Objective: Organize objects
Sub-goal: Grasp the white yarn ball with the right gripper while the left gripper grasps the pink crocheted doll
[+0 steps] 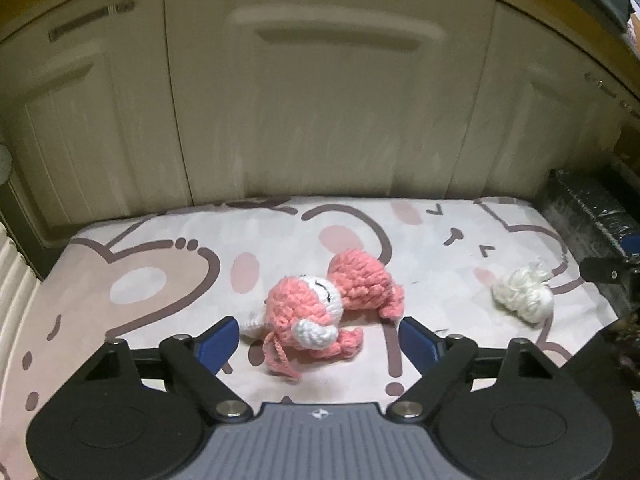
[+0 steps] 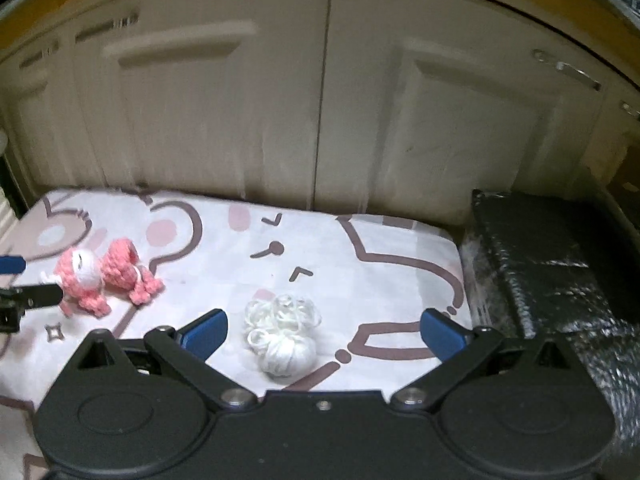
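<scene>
Left wrist view: left gripper fingers spread wide, flanking the pink crochet toy untouched. Right gripper fingers wide around the white yarn bundle. Printed sheet stays open rightward to the black box; cabinet doors close the back.

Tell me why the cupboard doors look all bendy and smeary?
Left wrist view: the fisheye lens curves the cupboard doors, and they look smeared, while the pink crochet toy is fairly sharp. Right wrist view: same curving and smear on the doors; the white yarn glares bright, and the black box shows shiny specks.
</scene>
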A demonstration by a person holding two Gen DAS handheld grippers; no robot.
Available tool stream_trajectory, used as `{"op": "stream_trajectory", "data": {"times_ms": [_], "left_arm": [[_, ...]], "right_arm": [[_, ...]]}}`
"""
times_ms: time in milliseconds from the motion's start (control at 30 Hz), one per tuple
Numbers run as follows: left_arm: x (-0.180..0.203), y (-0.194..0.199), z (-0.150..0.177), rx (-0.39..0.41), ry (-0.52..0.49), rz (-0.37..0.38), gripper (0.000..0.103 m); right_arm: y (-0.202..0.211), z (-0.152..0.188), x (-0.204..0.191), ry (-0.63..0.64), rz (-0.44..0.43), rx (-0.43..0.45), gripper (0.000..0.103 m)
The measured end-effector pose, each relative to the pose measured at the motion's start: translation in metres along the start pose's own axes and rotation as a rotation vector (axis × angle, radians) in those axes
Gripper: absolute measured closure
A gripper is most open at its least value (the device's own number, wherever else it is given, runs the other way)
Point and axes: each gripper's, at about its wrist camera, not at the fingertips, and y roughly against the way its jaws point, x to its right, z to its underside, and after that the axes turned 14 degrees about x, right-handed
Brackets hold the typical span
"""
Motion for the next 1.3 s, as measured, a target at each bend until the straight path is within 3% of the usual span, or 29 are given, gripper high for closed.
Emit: {"op": "stream_trajectory", "data": {"times_ms": [400,467,967,1200,1300], "left_arm": [[-0.01,-0.029,0.009,-0.041,0.042,-0.037,0.023],[-0.013,-0.033,0.01,-0.042,0.059,-0.039,0.025],[-0.023,-0.053,0.015,-0.071,0.152,-0.028,0.037],[-0.028,-0.057,0.015,-0.075,0.182,-0.021,0.039],[-0.027,-0.058,0.016,-0.073,0.185,-0.01,0.047]], "right_arm": [[-0.04,0.014,-0.033,0.249,-0.074,-0.101,0.0],[-0.047,0.015,-0.037,0.276,-0.078,-0.119,0.004],[-0.083,0.013,-0.048,0.263,-0.126,-0.242,0.029],[-0.092,0.015,-0.05,0.252,-0.137,-0.265,0.033],[-0.094,0.015,-0.052,0.256,-0.13,-0.265,0.041]]}}
